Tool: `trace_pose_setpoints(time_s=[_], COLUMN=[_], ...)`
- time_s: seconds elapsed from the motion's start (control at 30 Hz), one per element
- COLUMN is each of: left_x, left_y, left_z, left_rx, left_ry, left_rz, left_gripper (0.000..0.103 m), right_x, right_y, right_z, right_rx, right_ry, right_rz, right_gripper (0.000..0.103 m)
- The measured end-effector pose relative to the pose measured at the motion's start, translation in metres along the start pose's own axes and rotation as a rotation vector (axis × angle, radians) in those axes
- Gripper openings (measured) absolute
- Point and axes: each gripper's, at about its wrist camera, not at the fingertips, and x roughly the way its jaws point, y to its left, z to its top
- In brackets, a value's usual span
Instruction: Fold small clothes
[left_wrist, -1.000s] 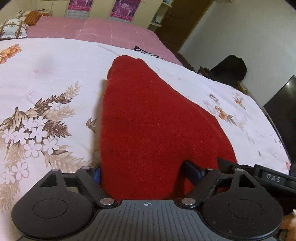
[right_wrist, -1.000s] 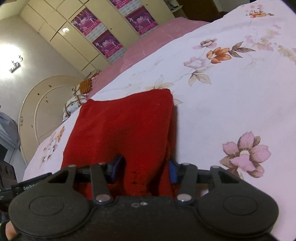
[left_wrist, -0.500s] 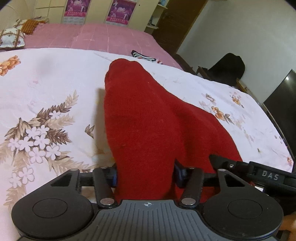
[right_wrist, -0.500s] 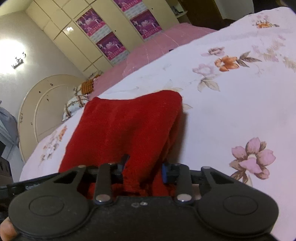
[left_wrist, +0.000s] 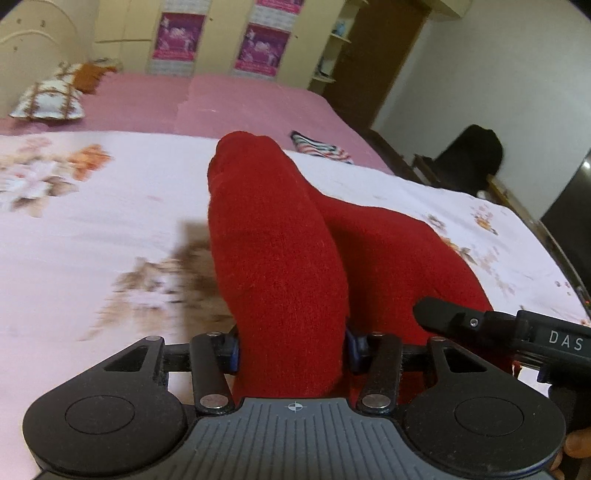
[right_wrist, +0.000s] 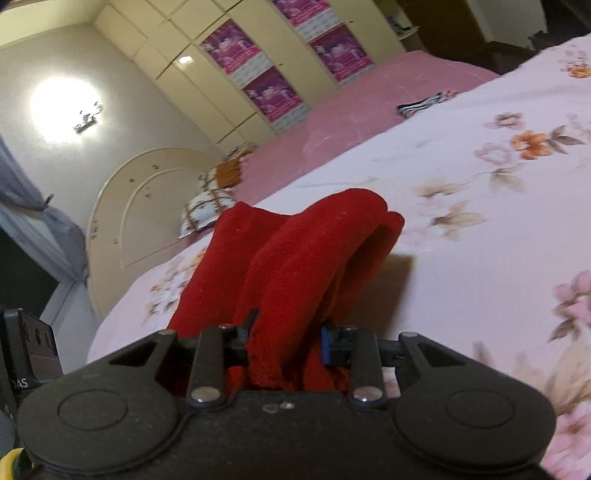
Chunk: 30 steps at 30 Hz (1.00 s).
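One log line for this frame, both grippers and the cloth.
left gripper: shut on red cloth | right gripper: shut on red cloth | cloth: near edge raised off floral sheet, bunched into ridges | fold: not yet laid

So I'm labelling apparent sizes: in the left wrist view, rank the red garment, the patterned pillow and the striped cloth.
1. Red garment, nearest the camera
2. Patterned pillow
3. Striped cloth
Both are distant, so their true sizes are unsure.

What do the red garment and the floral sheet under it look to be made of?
Red garment: thick, fuzzy knit or fleece, matte; fine nap shows and it bunches in soft rolls where both sets of jaws pinch it. The exact fibre cannot be told.

Floral sheet: thin woven fabric, probably cotton or a blend; smooth, flat, with a printed flower pattern and faint creases.
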Motion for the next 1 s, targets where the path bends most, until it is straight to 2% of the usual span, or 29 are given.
trace_pose_setpoints(time_s=[0.4,0.63,0.77,0.87,0.9,0.93,1.0], left_x=[-0.067,-0.054,-0.031,-0.020,-0.019,-0.017,-0.016], left_y=[0.111,0.168,0.199,0.217,0.221,0.225,0.236], left_z=[-0.013,-0.010,-0.010,-0.016,-0.017,-0.018,-0.021], left_rx=[-0.027,-0.050,-0.072,-0.081,-0.073,-0.066,-0.085], left_ry=[-0.052,-0.055,-0.038,-0.043,-0.050,-0.054,-0.050], left_rz=[0.138,0.184,0.215,0.226,0.243,0.262,0.254], left_gripper=[0.049,0.049,0.050,0.074,0.089,0.100,0.103], right_x=[0.047,0.087,0.119,0.136,0.138,0.140,0.142], right_y=[0.096,0.130,0.135,0.132,0.131,0.128,0.119], right_z=[-0.039,-0.061,-0.057,-0.059,-0.061,-0.061,-0.060], right_rx=[-0.038,-0.043,-0.065,-0.092,-0.115,-0.136,-0.161], right_ry=[0.048,0.046,0.071,0.094,0.093,0.095,0.117], right_rz=[0.101,0.095,0.096,0.073,0.056,0.042,0.039], right_gripper=[0.030,0.030,0.030,0.032,0.033,0.035,0.036])
